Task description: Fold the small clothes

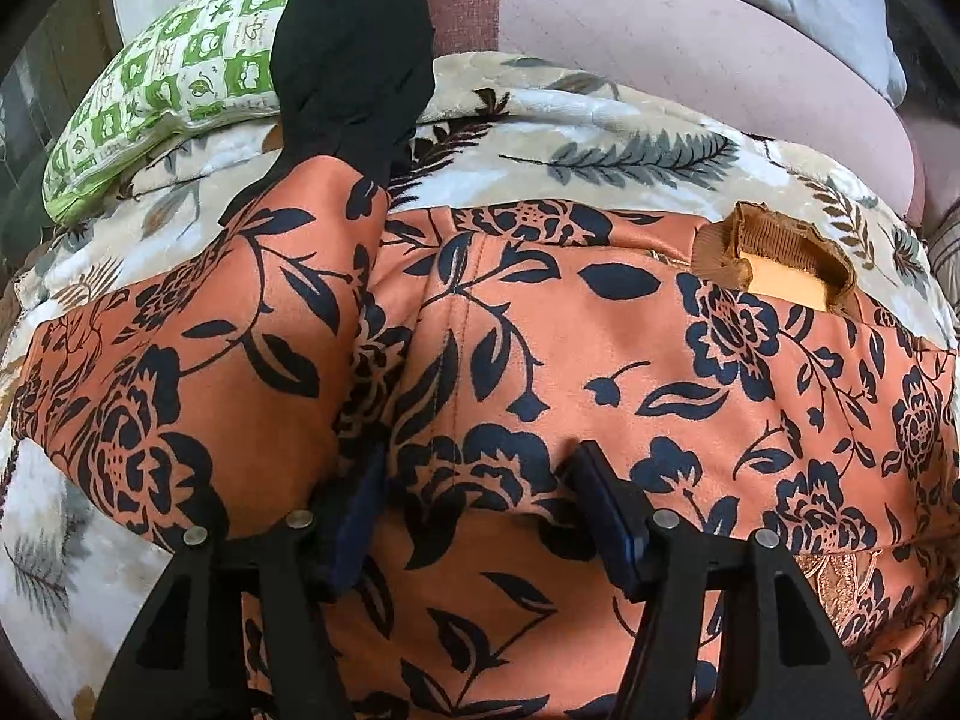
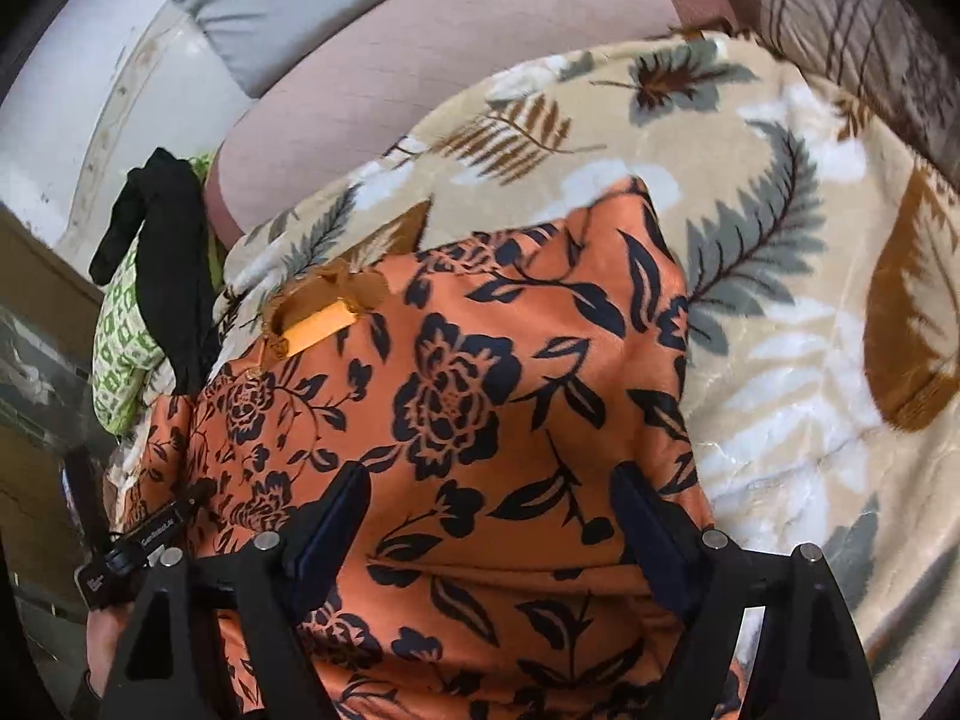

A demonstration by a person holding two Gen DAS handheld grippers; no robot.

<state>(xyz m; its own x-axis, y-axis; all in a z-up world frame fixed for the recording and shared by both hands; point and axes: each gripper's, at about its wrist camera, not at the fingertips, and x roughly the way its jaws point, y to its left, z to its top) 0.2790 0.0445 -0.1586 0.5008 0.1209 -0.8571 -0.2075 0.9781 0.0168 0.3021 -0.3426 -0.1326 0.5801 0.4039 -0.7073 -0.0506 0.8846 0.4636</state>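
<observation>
So the orange flowered top (image 1: 600,360) is lying spread on the leaf-print blanket (image 1: 600,138) over the bed, collar (image 1: 774,252) toward the far edge. It looks like one fold is just laid down and both grippers are letting go.

The left gripper (image 1: 480,492) has its fingers apart over the cloth, one finger (image 1: 606,498) resting near a puckered ridge, nothing pinched. The right gripper (image 2: 498,516) is also spread wide above the top's right side, not gripping.

To do this bit well, I'd say lift both clear straight off so the pads don't drag the fabric back, then flatten that ridge running up the middle before the next fold.

The left view shows the sleeve side reaching toward the black garment (image 1: 354,54) and green checked pillow (image 1: 162,84) at the bed's far left corner. The right view shows the top's right edge against the blanket, plus a hand (image 2: 105,636) at the lower left.
</observation>
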